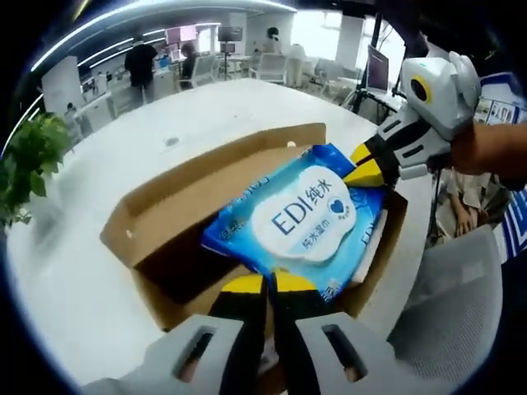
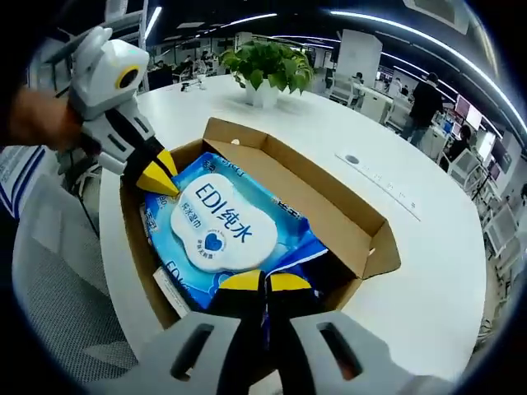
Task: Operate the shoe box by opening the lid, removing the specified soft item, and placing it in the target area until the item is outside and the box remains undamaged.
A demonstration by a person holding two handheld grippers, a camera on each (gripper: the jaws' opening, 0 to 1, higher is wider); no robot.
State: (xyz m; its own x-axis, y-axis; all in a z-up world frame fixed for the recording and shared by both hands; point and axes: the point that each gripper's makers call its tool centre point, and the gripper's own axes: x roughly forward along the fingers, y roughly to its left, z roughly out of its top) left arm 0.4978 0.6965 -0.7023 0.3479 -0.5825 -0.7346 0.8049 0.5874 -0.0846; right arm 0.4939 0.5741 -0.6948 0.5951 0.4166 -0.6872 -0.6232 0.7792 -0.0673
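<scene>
Left gripper view: our left gripper (image 1: 268, 284) and right gripper (image 1: 364, 164) each clamp an end of the wipes pack (image 1: 300, 214), mid-frame over the open shoe box (image 1: 165, 193); we lift evenly.

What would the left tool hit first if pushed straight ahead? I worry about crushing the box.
Probably the blue wipes pack: the left tool looks closed on its near edge, so going on would push the pack toward the right tool before reaching the cardboard box. Depth is unclear.

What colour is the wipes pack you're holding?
Blue with a white label; the wipes pack shows best in the right gripper view.
</scene>
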